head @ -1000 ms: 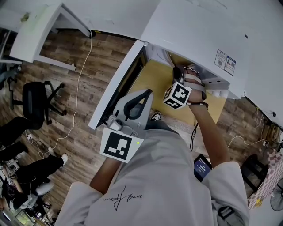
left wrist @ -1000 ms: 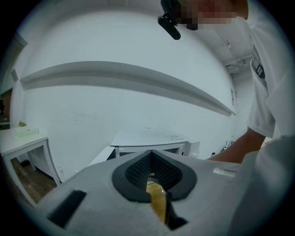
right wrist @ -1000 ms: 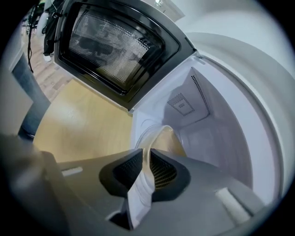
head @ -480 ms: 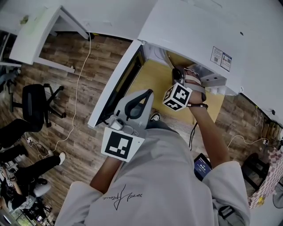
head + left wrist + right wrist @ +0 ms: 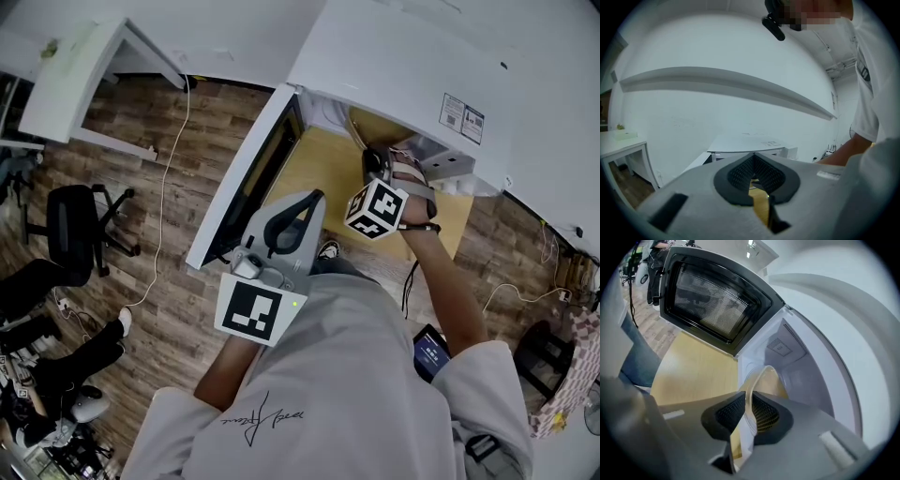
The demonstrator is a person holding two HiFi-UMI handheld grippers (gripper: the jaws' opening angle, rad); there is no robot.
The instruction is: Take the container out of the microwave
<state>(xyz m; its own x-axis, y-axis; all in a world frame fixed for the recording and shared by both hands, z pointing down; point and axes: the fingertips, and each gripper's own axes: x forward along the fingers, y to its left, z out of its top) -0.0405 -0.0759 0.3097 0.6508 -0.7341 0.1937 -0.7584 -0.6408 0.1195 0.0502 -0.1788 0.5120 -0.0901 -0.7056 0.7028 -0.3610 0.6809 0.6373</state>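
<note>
— Step?
— Withdrawal. Our right gripper (image 5: 744,414) jaws, just closing, clamped the container (image 5: 770,378) rim at the microwave (image 5: 801,373) mouth; left gripper (image 5: 753,174) jaws together, empty
— Next?
— We judged a level pull outward

Left tool (image 5: 753,160) closed, right tool (image 5: 748,403) tightening grip

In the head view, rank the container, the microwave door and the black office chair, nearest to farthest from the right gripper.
1. Container: rim between the right gripper's jaws, which have just been closing.
2. Microwave door: swung open, just left.
3. Office chair: far left, beyond the door.
</note>
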